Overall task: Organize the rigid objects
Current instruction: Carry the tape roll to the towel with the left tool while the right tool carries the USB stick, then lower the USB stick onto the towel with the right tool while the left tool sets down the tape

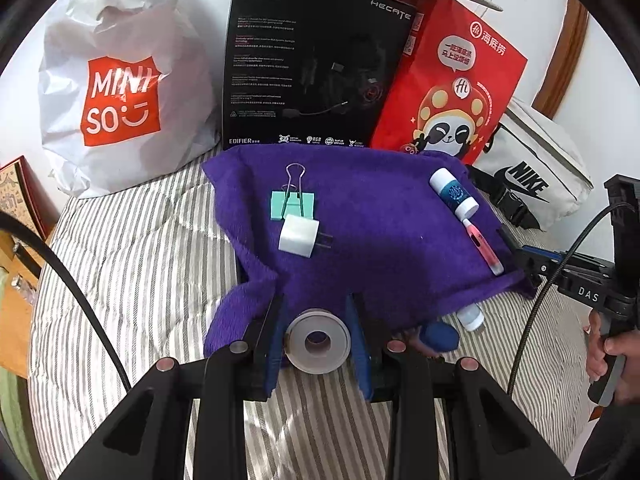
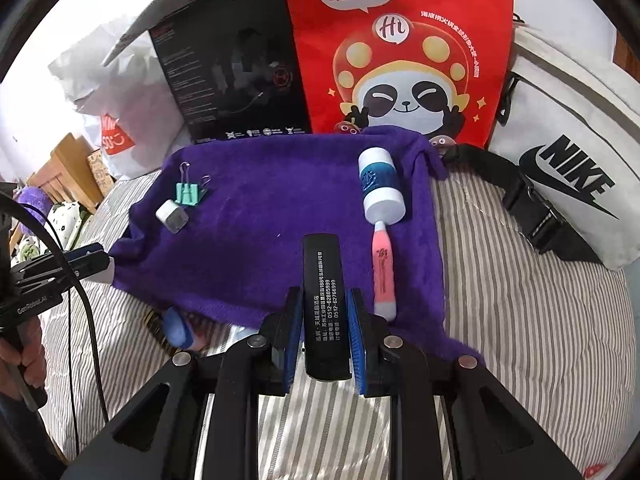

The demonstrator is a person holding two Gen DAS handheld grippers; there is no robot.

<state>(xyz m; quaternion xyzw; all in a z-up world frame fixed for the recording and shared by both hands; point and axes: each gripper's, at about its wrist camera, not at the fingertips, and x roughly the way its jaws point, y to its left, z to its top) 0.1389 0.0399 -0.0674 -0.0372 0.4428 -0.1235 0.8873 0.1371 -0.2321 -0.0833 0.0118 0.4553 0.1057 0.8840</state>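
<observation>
We find both grippers loaded over the purple towel (image 2: 280,216) spread on the striped bed (image 2: 520,300). At lower centre of the left wrist view the left gripper (image 1: 318,336) has its jaws clenched on a white tape roll (image 1: 318,340), held by its flat faces with the bore facing the camera. At lower centre of the right wrist view the right gripper (image 2: 322,328) grasps a black printed bar (image 2: 322,304) near its rear end, most of its length projecting forward. Already on the towel: a green binder clip (image 2: 190,192) touching a white plug adapter (image 2: 172,216) at the left, and a white-and-blue tube (image 2: 380,188) end to end with a pink pen (image 2: 384,272) at the right. We judge three risks. The long overhang may let the bar pivot in the jaws and land askew or strike the pen just beside it. The roll, if released on edge, could roll off the soft, uneven towel. The two grippers work close together and their cables may snag.
</observation>
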